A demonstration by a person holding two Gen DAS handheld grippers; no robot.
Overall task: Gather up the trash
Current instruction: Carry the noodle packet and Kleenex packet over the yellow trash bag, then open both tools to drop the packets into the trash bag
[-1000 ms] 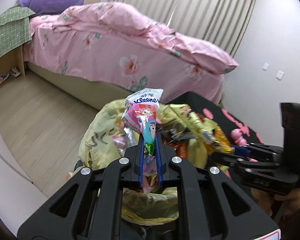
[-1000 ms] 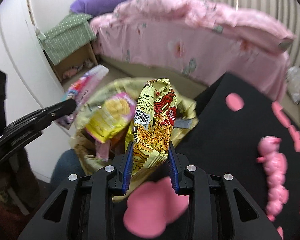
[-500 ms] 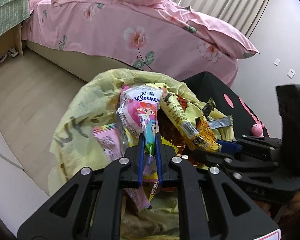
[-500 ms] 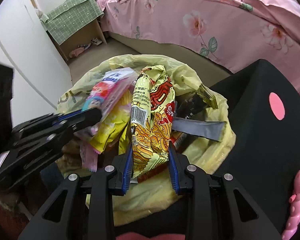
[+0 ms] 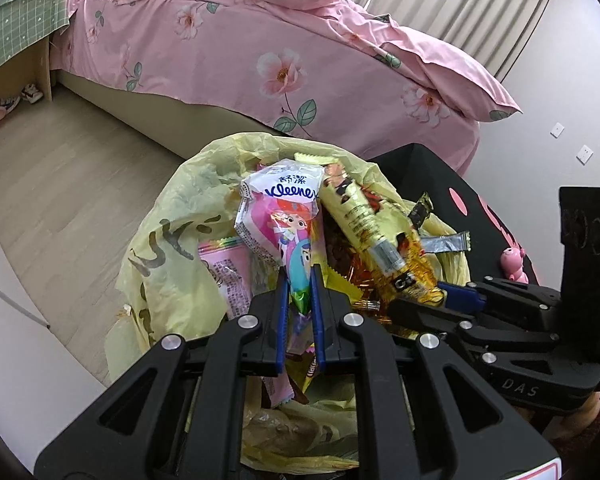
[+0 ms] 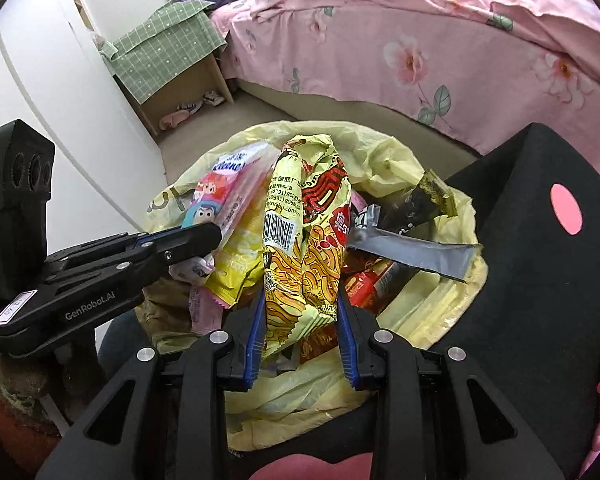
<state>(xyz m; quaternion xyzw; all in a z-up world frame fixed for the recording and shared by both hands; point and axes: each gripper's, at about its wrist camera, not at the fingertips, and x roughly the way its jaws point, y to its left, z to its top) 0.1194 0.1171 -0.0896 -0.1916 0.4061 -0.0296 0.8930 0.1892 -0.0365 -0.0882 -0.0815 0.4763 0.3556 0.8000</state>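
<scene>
Clamping a pink Kleenex tissue packet (image 5: 278, 220), the left gripper (image 5: 300, 300) is held with its blue pads nearly together on the narrow lower end of the packet. A yellow instant-noodle wrapper (image 6: 300, 248) is pinched by the right gripper (image 6: 302, 312), whose jaws stand wider because the crumpled wrapper is thick between them. Both pieces of trash are held upright directly above the open mouth of a pale yellow trash bag (image 5: 168, 240), and the two grippers are very close to each other there.

Inside the bag many wrappers are already piled: a pink snack packet (image 5: 228, 276), a grey foil sachet (image 6: 412, 254) and a red packet (image 6: 368, 282) are seen near the top. A black table (image 6: 540, 240) with pink spots is just beside the bag, and a bed with a pink floral cover (image 5: 260, 52) stands behind, across the wooden floor (image 5: 60, 184).

The step in hand is judged to be the release of both pieces into the bag. Because the bag is almost full, a piece that is let go may rest on the heap and slide over the rim to the floor. The soft rim can also be pushed down or folded inward if a gripper is lowered on it. A collision of the two grippers is possible, since little room is left between them.
</scene>
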